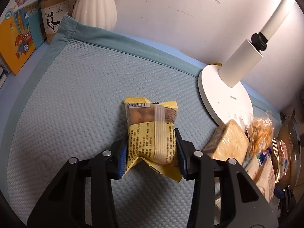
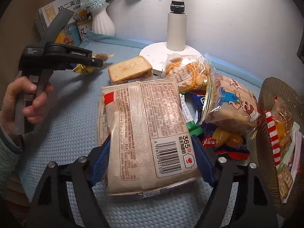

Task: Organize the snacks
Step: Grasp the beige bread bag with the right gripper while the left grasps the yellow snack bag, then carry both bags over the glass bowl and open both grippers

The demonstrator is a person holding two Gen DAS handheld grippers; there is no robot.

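Note:
My left gripper (image 1: 152, 144) is shut on a yellow snack packet (image 1: 152, 125) with a clear window, held over the blue textured mat (image 1: 76, 104). From the right wrist view the left gripper (image 2: 91, 61) appears at the far left, a hand (image 2: 28, 98) on its handle and the yellow packet (image 2: 83, 68) in its jaws. My right gripper (image 2: 151, 142) is shut on a large bread packet (image 2: 144, 125), barcode side up. Beyond it lies a pile of snacks: a toast pack (image 2: 130, 70), a cracker bag (image 2: 188, 70) and a cartoon-printed bread pack (image 2: 231, 102).
A brown basket (image 2: 264, 102) holding several snacks stands at the right edge. A white lamp base (image 2: 157, 51) sits behind the pile. A white vase (image 1: 95, 1), books (image 1: 17, 43) and a pen holder (image 1: 53, 17) line the back left by the wall.

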